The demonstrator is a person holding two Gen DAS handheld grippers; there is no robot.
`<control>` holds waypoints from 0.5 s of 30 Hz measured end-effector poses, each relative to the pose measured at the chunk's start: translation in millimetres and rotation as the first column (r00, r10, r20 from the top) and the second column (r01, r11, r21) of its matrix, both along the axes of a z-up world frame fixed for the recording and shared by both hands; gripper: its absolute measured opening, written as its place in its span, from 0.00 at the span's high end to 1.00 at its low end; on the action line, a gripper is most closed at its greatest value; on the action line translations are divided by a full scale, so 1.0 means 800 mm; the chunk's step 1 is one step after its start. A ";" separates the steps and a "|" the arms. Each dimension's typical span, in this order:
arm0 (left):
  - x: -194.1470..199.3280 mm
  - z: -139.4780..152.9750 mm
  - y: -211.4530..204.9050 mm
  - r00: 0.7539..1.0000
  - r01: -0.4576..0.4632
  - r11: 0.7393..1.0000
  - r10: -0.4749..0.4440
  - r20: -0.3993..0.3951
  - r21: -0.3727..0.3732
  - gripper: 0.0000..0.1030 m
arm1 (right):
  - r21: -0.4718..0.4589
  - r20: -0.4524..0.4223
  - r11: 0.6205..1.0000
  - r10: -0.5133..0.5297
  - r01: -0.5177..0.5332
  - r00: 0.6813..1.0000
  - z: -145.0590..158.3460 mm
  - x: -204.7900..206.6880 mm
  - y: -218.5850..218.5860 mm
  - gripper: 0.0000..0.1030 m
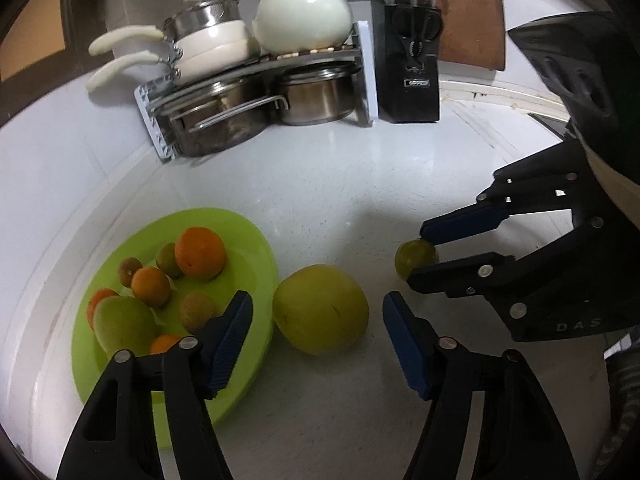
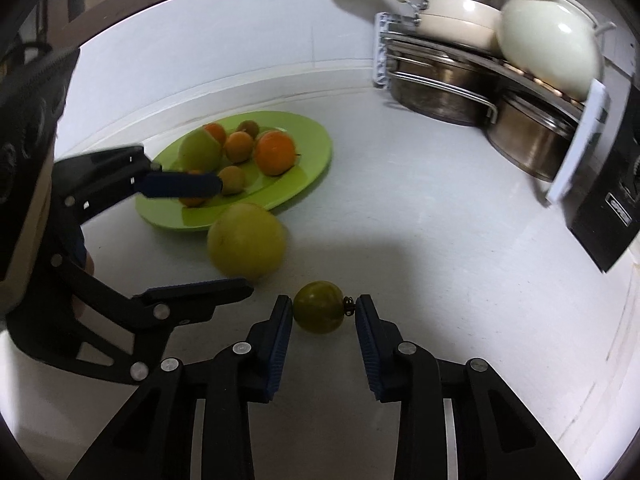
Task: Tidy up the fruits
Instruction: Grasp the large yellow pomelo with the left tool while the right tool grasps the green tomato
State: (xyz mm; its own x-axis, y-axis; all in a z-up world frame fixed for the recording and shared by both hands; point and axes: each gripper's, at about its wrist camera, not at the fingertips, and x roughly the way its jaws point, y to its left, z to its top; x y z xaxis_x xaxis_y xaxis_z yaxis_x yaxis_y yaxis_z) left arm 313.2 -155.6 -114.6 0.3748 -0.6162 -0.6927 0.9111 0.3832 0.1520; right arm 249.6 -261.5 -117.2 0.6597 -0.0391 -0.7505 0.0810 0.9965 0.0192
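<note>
Item: two loose fruits on a white, smooth countertop (image 1: 320,184), awaiting transfer to a lime-green, glossy oval plastic plate (image 1: 256,240).

Step in hand, as judged: both tools were staged for a pick, one fruit each.

Left gripper (image 1: 318,338): black linkage, blue ribbed pads, fingers spread wide. The large yellow-green, round, matte-skinned citrus fruit (image 1: 320,308) lay between the pads but ahead of the tips, untouched, just beside the plate's rim at its 3 o'clock.

Right gripper (image 2: 323,312): same build, fingers at middling spread, bracketing the small olive-green, smooth, glossy round fruit (image 2: 319,307). The left pad looked to be at the skin; the right pad stood at a dark, curled stem stub. Firm contact could not be confirmed. This fruit sat at 3 o'clock of the large citrus, well apart from the plate.

Plate contents: oranges, small brownish round fruits, one green-red mango-like fruit.

Next move, as judged: close on each fruit gently, since round, slick skins may roll, then lift and carry towards 9 o'clock onto the plate.

Background, 12 o'clock: steel pots on a rack (image 1: 256,108).
</note>
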 end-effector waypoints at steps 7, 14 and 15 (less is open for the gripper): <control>0.001 -0.008 -0.012 0.999 -0.039 0.999 0.039 -0.005 0.020 0.49 | 0.017 0.009 1.000 -0.020 0.020 1.000 0.000 0.001 -0.007 0.67; 0.000 -0.007 -0.013 0.997 -0.076 0.997 0.076 -0.005 0.025 0.50 | 0.031 0.011 0.999 -0.030 0.029 0.999 -0.001 -0.001 -0.011 0.67; 0.000 -0.006 -0.012 0.997 -0.080 0.997 0.081 -0.020 0.021 0.50 | 0.034 0.013 0.999 -0.030 0.030 0.999 -0.001 -0.001 -0.011 0.67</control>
